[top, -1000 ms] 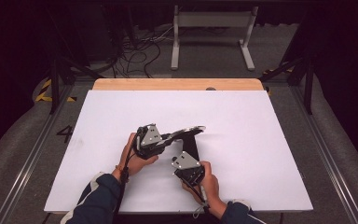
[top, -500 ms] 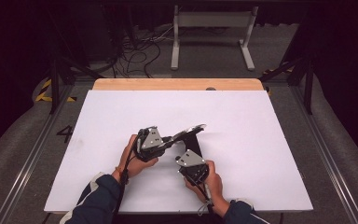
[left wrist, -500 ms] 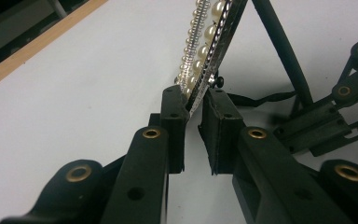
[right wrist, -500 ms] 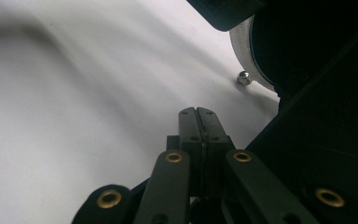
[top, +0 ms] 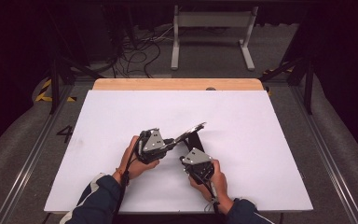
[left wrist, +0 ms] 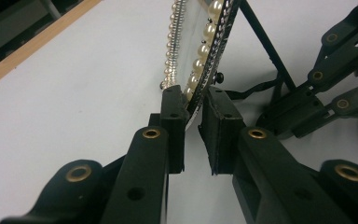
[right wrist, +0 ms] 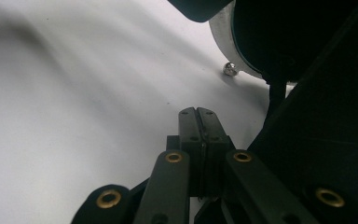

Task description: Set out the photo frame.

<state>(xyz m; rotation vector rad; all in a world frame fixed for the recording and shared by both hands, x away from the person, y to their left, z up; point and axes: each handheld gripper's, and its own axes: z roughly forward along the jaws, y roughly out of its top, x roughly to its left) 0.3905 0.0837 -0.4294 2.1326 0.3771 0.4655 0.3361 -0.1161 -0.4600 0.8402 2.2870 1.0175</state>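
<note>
Fingers of your left gripper (left wrist: 193, 135) pinched the lower rim of the pearl-edged mirror (left wrist: 196, 51); those of your right gripper (right wrist: 199, 140) were pressed flat together, holding nothing. No writing showed on the mirror, though a "4" (top: 65, 134) marked the floor at nine o'clock of the white table (top: 242, 116). Your left hand (top: 137, 158) angled toward two o'clock, your right hand (top: 212, 177) toward eleven. That mirror sat mid-table, tilted on its black stand (top: 196, 141), long axis running toward two o'clock.
</note>
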